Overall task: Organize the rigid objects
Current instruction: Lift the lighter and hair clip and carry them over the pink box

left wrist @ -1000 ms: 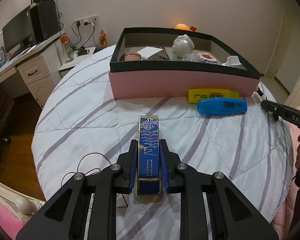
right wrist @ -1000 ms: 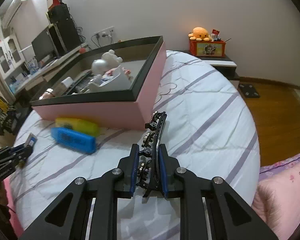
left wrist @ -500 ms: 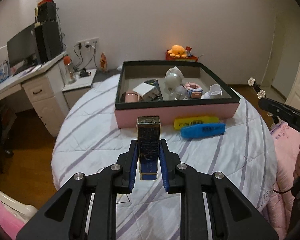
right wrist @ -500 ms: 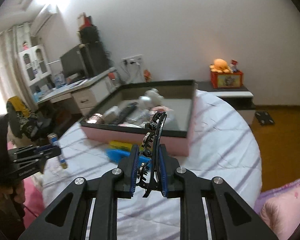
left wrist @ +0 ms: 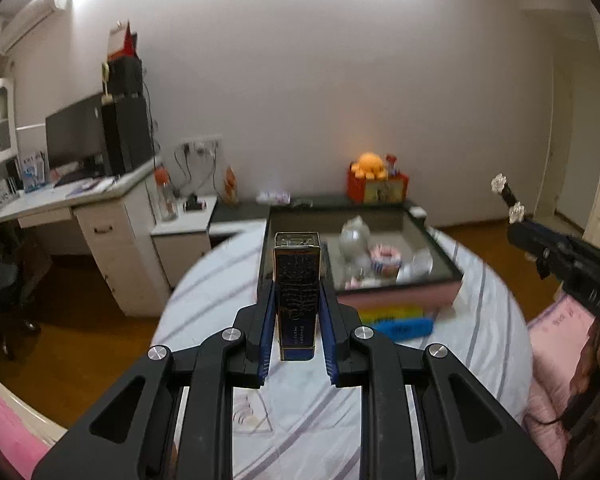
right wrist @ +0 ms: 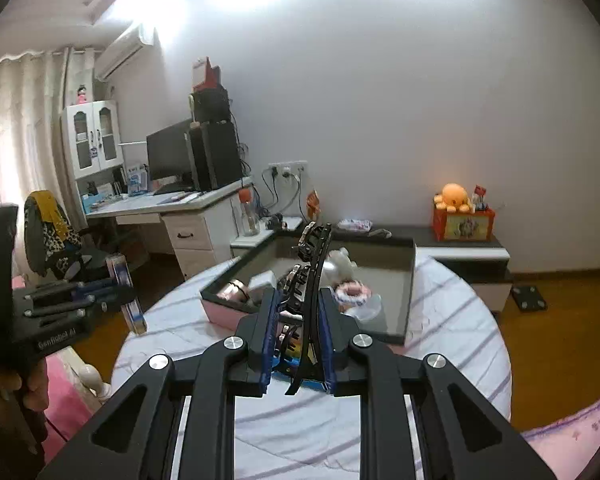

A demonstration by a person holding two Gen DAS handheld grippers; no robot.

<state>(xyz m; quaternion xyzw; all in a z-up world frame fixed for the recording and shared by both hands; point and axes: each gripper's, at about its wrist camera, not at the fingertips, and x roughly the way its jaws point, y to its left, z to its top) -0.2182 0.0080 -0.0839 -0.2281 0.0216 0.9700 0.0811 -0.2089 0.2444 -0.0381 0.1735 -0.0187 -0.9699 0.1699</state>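
Observation:
My left gripper (left wrist: 297,300) is shut on a tall dark blue and gold box (left wrist: 297,280), held upright high above the round bed. My right gripper (right wrist: 298,312) is shut on a black hair clip with clear stones (right wrist: 310,280), also held high. The pink storage box with a black rim (left wrist: 400,294) sits on the bed and holds a white figurine (left wrist: 354,234), a pink ring-shaped item (left wrist: 386,258) and other small things. A yellow case (left wrist: 392,314) and a blue case (left wrist: 404,326) lie in front of the box. The right gripper also shows in the left wrist view (left wrist: 512,204), and the left gripper in the right wrist view (right wrist: 128,292).
The round bed has a white cover with purple stripes (left wrist: 480,320). A white desk with a monitor (left wrist: 76,144) stands left. A low cabinet with an orange plush toy (left wrist: 370,164) stands by the wall. Pink bedding (left wrist: 560,324) lies right.
Both grippers have risen well above the bed and tilted up, each still holding its object. The bed and storage box now look smaller and lower in both views.

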